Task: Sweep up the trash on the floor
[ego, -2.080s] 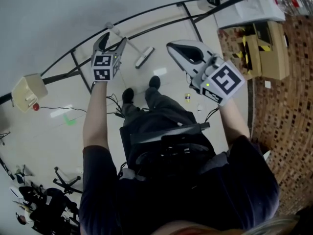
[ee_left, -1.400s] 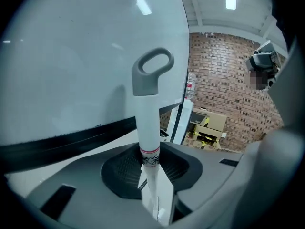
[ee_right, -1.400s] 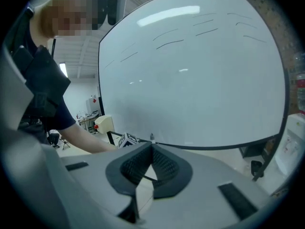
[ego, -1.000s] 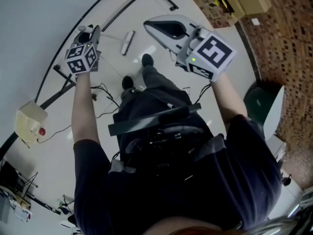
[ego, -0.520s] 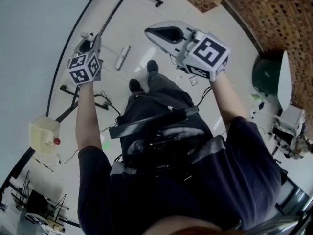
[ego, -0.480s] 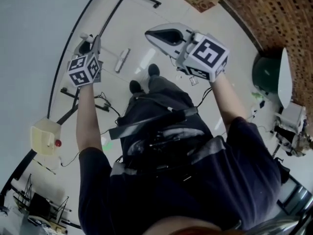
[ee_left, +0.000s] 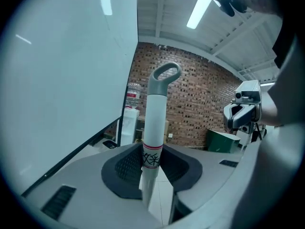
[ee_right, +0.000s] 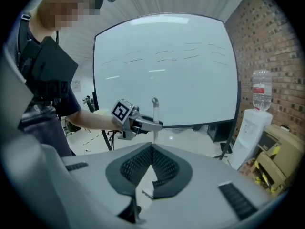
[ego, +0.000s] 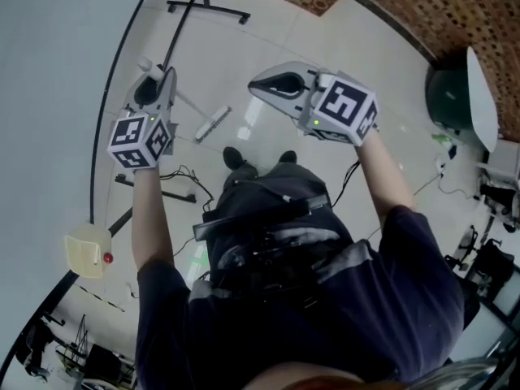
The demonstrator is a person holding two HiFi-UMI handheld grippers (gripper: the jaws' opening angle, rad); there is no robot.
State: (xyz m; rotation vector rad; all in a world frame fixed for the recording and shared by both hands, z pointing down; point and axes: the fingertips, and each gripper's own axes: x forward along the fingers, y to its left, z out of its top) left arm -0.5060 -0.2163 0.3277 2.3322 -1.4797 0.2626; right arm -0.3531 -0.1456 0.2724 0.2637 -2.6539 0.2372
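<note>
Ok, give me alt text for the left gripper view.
The left claw is clamped on a white broom handle standing upright, its grey loop on top. Behind it are a whiteboard at left and a brick wall ahead.

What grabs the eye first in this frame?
The white broom handle with its grey loop top stands clamped in the left tool, filling that tool's view. In the head view, the right tool juts forward, jaws shut, over the pale floor.

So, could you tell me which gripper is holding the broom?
The left gripper: its jaws clamp the broom's white handle; the right gripper's jaws are shut, well apart from it.
</note>
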